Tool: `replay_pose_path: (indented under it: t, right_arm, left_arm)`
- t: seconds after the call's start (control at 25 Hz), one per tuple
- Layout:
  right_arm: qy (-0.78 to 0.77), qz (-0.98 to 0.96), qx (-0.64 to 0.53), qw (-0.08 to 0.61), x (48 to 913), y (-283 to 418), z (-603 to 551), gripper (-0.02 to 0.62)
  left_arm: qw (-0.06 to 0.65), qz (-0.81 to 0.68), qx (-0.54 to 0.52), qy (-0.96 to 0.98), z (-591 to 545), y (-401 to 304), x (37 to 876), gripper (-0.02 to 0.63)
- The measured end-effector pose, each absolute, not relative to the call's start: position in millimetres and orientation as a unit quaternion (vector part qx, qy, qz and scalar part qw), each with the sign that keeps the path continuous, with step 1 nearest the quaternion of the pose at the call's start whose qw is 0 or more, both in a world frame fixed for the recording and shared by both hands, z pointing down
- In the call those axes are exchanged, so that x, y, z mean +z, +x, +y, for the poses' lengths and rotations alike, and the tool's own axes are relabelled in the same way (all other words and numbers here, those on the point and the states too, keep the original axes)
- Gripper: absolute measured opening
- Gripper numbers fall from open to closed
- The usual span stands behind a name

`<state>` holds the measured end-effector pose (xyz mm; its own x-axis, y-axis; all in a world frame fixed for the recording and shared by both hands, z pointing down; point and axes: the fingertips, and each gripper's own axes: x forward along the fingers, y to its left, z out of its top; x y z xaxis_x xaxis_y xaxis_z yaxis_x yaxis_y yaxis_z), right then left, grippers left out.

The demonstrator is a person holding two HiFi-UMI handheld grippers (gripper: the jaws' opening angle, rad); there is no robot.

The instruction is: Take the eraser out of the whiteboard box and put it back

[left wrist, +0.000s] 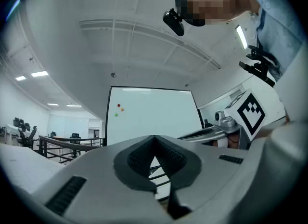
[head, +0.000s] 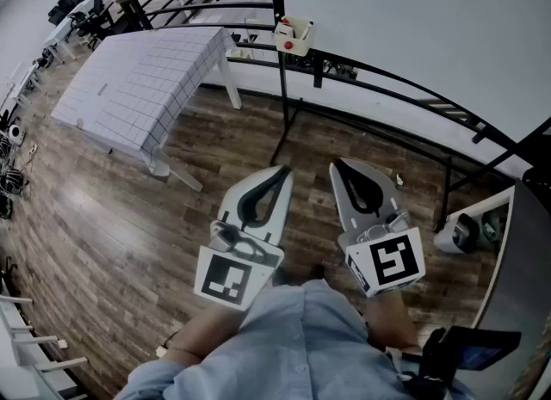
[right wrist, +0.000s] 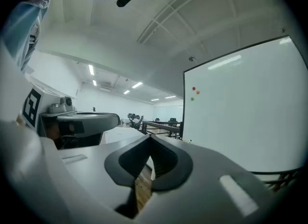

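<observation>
Hovering well apart from whiteboard box (head: 294,35): left gripper (head: 283,169), right gripper (head: 338,165), both closed tight, empty. Hazard: arriving unopened, jaws may shove box, not grip.

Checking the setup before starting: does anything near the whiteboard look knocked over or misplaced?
Nothing stands out. The whiteboard box sits upright by the whiteboard, the table stands level, the left tool and right tool are shut, empty.
</observation>
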<state>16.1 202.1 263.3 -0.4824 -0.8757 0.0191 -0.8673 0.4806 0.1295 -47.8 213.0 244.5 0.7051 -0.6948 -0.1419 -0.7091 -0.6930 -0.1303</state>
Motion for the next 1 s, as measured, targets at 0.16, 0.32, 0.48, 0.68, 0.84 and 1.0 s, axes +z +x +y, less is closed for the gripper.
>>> replay_pose_path:
  t: [0.16, 0.32, 0.48, 0.68, 0.84, 1.0]
  right_arm:
    - [0.505, -0.861, -0.050, 0.039, 263.4, 20.3, 205.8, 0.000]
    - [0.504, -0.861, -0.050, 0.036, 263.2, 29.0, 207.1, 0.000]
    - [0.501, -0.864, -0.042, 0.023, 260.5, 37.2, 206.9, 0.002]
    - [0.491, -0.870, -0.037, 0.021, 264.7, 46.0, 206.3, 0.002]
    - [0.479, -0.877, -0.031, 0.023, 269.7, 56.4, 204.6, 0.002]
    - [0.471, -0.881, -0.026, 0.022, 273.5, 67.7, 200.9, 0.002]
  left_arm:
    - [0.087, 0.384, 0.040, -0.918, 216.2, -43.4, 245.2, -0.002]
    - [0.087, 0.385, 0.037, -0.918, 217.8, -35.4, 245.8, -0.002]
    - [0.088, 0.388, 0.035, -0.917, 217.8, -28.5, 243.7, -0.002]
    - [0.090, 0.394, 0.026, -0.914, 216.7, -17.7, 246.6, -0.002]
    - [0.094, 0.400, 0.021, -0.912, 214.7, -5.3, 247.9, -0.002]
    - [0.100, 0.408, 0.015, -0.907, 212.1, 1.8, 249.7, -0.002]
